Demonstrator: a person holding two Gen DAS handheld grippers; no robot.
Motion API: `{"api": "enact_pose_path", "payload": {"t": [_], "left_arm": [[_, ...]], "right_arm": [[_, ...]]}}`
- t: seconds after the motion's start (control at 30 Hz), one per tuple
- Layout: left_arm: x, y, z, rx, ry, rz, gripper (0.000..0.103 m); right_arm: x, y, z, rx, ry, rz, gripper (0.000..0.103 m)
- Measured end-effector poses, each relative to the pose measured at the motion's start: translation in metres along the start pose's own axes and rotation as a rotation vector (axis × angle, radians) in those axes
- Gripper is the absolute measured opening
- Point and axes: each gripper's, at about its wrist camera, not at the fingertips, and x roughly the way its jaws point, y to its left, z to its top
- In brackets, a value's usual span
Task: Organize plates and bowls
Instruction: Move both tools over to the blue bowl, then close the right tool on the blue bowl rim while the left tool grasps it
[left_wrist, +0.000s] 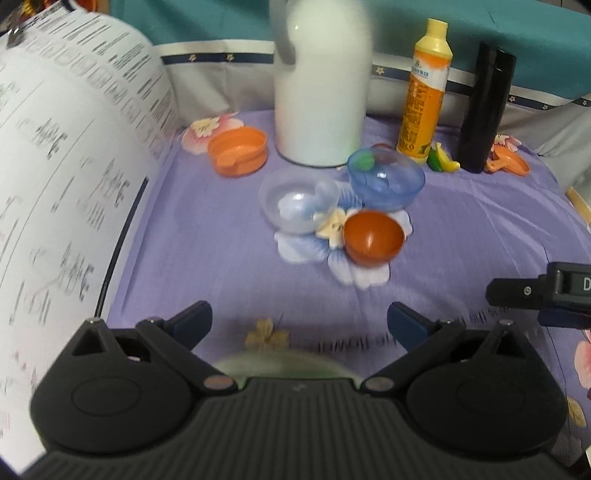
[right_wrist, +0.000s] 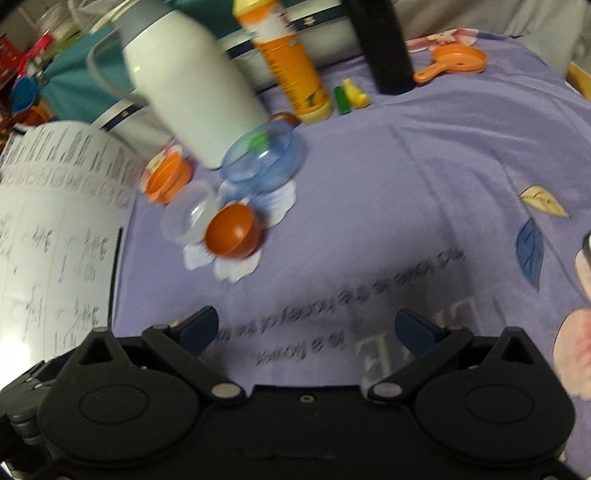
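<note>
Three small bowls sit close together mid-table on the purple cloth: a clear bowl (left_wrist: 298, 206) (right_wrist: 189, 216), a blue transparent bowl (left_wrist: 386, 179) (right_wrist: 263, 157) and a red-brown bowl (left_wrist: 373, 236) (right_wrist: 233, 230). An orange bowl (left_wrist: 238, 149) (right_wrist: 168, 179) lies further back left. A green plate edge (left_wrist: 280, 365) shows just under my left gripper. My left gripper (left_wrist: 299, 325) is open and empty, short of the bowls. My right gripper (right_wrist: 306, 328) is open and empty; part of it shows at the right edge of the left wrist view (left_wrist: 543, 291).
A white bottle (left_wrist: 321, 81), an orange-yellow bottle (left_wrist: 424, 88) and a black flask (left_wrist: 484, 110) stand behind the bowls. A curled printed paper sheet (left_wrist: 62, 166) rises on the left. An orange strainer (right_wrist: 452, 62) and small green and yellow toys (right_wrist: 351, 96) lie back right.
</note>
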Motion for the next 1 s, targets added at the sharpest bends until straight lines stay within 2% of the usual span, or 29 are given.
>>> {"api": "enact_pose_path", "payload": {"t": [0.43,0.67,0.87,0.93,0.97,1.0], "left_arm": [[0.064,-0.014,0.087,-0.002,-0.087,-0.029,0.103],[0.102,-0.034,0.12,0.085,-0.118,-0.026,0.102],[0.136,-0.048,0.138,0.142,-0.081,-0.036,0.088],[0.145,-0.05,0.141,0.144,-0.054,-0.05,0.079],[0.15,-0.052,0.142,0.146,-0.04,-0.06,0.072],[0.155,-0.054,0.142,0.15,-0.027,-0.07,0.068]], "right_arm": [[0.045,-0.009,0.08,0.048,-0.02,-0.008,0.103],[0.081,-0.005,0.125,0.062,-0.016,0.002,0.103],[0.109,-0.005,0.149,0.085,-0.007,0.003,0.102],[0.118,-0.004,0.154,0.1,-0.012,-0.001,0.092],[0.122,-0.003,0.156,0.101,-0.012,-0.002,0.091],[0.124,-0.003,0.156,0.097,-0.013,0.002,0.082]]}}
